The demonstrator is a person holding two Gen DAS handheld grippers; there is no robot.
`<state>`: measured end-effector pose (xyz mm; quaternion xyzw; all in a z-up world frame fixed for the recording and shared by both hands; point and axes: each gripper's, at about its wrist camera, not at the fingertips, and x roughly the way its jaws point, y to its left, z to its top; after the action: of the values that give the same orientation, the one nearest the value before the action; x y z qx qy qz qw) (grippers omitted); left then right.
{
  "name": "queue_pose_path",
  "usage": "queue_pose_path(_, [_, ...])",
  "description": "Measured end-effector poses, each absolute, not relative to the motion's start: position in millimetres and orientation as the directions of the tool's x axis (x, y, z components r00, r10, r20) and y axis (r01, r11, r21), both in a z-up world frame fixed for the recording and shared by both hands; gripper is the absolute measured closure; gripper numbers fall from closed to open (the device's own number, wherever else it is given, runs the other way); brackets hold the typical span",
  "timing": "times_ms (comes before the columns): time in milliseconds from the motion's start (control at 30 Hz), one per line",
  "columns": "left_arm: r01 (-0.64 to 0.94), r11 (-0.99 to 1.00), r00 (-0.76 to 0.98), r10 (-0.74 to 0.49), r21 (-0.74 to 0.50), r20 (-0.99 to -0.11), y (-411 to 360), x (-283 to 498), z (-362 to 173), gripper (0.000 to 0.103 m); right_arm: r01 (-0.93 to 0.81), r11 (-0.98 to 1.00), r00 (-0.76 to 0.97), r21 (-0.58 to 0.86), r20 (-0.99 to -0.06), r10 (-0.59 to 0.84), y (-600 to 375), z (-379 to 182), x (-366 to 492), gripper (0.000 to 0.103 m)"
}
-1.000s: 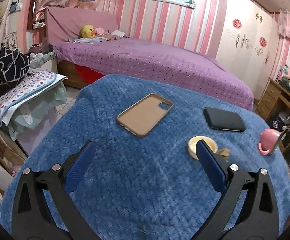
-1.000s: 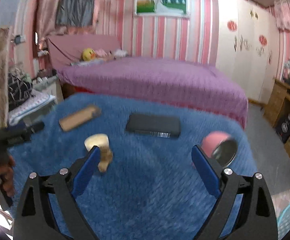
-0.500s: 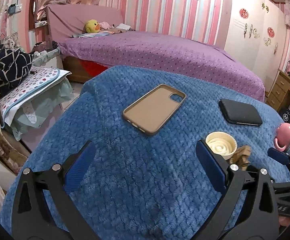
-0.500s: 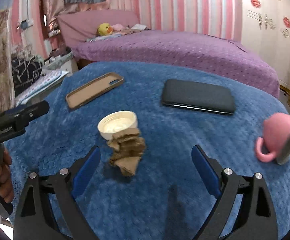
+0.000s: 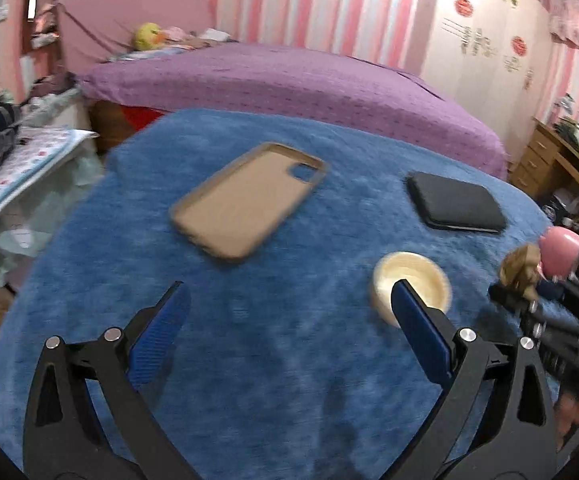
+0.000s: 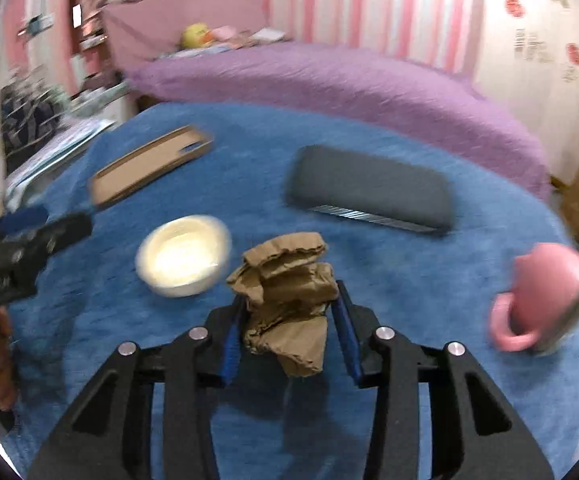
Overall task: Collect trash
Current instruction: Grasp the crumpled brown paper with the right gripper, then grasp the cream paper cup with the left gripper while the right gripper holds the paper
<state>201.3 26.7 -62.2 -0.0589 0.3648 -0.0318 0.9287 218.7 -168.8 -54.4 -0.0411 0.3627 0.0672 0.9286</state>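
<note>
Bed [image 5: 289, 84] with one purple cover fills the back of the room, under pink striped walls and beside one white wardrobe [image 5: 485, 36]. One yellow plush toy [image 5: 147, 36] lies near its head. Nearer stands one table under a blue blanket [image 5: 289, 360]. On the blanket lie one tan phone case [image 5: 245, 200], one black phone [image 5: 455, 202], one pink mug [image 6: 545, 292] on its side, and one cream bowl [image 6: 183, 256].

Two grippers are in view. The right gripper [image 6: 289, 332] is clenched on the single piece of trash, one crumpled brown paper [image 6: 287, 296], which sits between its blue pads just beside the bowl and in front of the phone. The left gripper [image 5: 287, 336] hangs released over the blanket, with its right finger in front of the bowl.
</note>
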Motion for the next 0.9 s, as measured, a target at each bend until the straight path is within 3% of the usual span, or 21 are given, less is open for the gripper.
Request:
queue_pose_path(233, [0.120, 0.986, 0.699, -0.166, -0.114, -0.696, -36.3, 218.2, -72.3, 0.006, -0.094, 0.996, 0.723, 0.006, -0.687, 0.073, -215.3, -55.4, 222.8, 0.062])
queue_pose_path(400, [0.139, 0.990, 0.649, -0.094, -0.004, -0.755, -64.5, 232.1, -89.4, 0.007, -0.098, 0.995, 0.719, 0.024, -0.689, 0.087, -215.3, -56.8, 230.6, 0.061])
queue_pose_path(467, [0.148, 0.989, 0.637, -0.095, 0.001, -0.765, -66.4, 233.9, -90.8, 0.010, -0.109, 0.994, 0.716, 0.026, -0.691, 0.097, -211.6, -57.1, 231.5, 0.061])
queue_pose_path(533, [0.154, 0.988, 0.618, -0.104, -0.010, -0.779, -66.0, 236.0, -93.2, 0.025, -0.122, 0.992, 0.715, 0.021, -0.691, 0.102, -207.7, -56.7, 231.5, 0.061])
queue_pose_path(567, [0.149, 0.989, 0.616, -0.105, -0.015, -0.781, -64.8, 236.3, -93.4, 0.026, -0.126, 0.992, 0.716, 0.009, -0.691, 0.097, -204.4, -56.6, 230.7, 0.061])
queue_pose_path(633, [0.146, 0.989, 0.624, -0.115, -0.030, -0.773, -62.3, 233.8, -92.2, 0.042, -0.131, 0.991, 0.717, -0.009, -0.691, 0.089, -199.5, -57.3, 229.5, 0.061])
queue_pose_path(900, [0.138, 0.989, 0.676, -0.136, -0.057, -0.724, -52.4, 215.4, -77.7, 0.043, -0.145, 0.989, 0.727, -0.023, -0.680, 0.091, -190.5, -49.2, 219.0, 0.061])
